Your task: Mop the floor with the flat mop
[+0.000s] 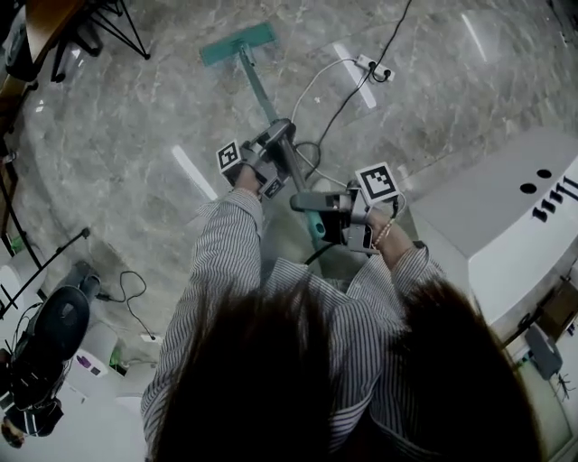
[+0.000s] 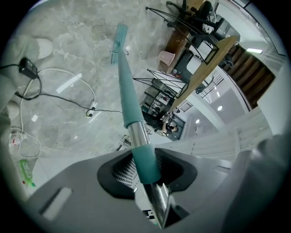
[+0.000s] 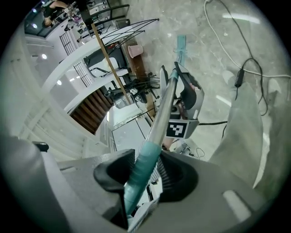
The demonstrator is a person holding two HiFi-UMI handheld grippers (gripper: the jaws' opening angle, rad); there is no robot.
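Observation:
The flat mop's teal head lies on the grey marble floor, far from me. Its pole slants back toward both grippers. My left gripper is shut on the pole's metal section, further down toward the head. In the left gripper view the pole runs out from between the jaws to the mop head. My right gripper is shut on the teal grip at the pole's top end. The right gripper view also shows the left gripper further along the pole.
A white power strip with cables lies on the floor just right of the pole. A white cabinet stands at the right. Black tripod legs and a wooden desk are at the far left, and dark equipment sits at the near left.

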